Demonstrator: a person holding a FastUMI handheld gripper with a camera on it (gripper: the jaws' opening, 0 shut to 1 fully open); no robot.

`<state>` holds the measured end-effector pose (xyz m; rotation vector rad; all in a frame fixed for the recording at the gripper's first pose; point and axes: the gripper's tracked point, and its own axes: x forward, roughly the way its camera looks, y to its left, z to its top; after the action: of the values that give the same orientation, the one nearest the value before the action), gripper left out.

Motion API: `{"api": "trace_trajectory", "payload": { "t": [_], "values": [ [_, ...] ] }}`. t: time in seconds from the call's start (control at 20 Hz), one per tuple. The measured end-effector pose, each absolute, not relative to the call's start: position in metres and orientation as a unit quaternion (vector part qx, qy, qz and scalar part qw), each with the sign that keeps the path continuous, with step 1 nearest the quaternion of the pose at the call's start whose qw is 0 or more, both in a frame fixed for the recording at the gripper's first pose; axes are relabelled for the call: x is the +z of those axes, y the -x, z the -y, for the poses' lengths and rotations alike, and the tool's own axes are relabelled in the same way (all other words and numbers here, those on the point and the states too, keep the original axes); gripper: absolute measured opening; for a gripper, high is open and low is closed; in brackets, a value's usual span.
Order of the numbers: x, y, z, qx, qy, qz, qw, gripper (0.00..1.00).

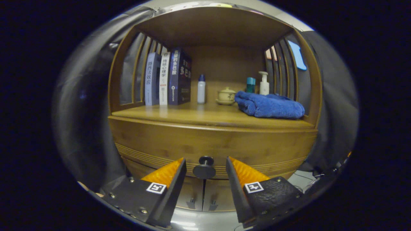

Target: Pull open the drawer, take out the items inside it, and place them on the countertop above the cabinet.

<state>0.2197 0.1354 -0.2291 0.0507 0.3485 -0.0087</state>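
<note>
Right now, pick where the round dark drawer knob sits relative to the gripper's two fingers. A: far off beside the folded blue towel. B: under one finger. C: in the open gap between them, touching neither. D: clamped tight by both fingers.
C: the round dark drawer knob sits on the wooden drawer front, in the gap of the open gripper, with space on both sides.

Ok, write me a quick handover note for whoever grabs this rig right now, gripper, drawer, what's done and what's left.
Gripper: open, one finger on each side of the drawer knob, not gripping it.
Drawer: looks shut; its contents can't be seen.
Countertop: books, white bottle, small teapot and blue towel stand on it; bare space in front.
Done: lined up on the knob.
Left: close, pull, take the items out, place them on top.
</note>
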Motion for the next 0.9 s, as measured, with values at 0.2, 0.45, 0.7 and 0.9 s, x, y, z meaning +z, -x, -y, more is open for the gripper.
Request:
{"api": "trace_trajectory", "payload": {
  "t": [0.2,0.45,0.7,0.9],
  "values": [
    [-0.241,-0.237,-0.140,-0.004,-0.026,-0.183,0.983,0.46],
    [-0.243,-0.239,-0.139,-0.032,-0.058,-0.177,0.982,0.37],
    [-0.245,-0.236,-0.137,-0.039,-0.057,-0.194,0.979,0.30],
    [-0.242,-0.214,-0.137,-0.041,-0.052,-0.196,0.978,0.30]
  ]
}}
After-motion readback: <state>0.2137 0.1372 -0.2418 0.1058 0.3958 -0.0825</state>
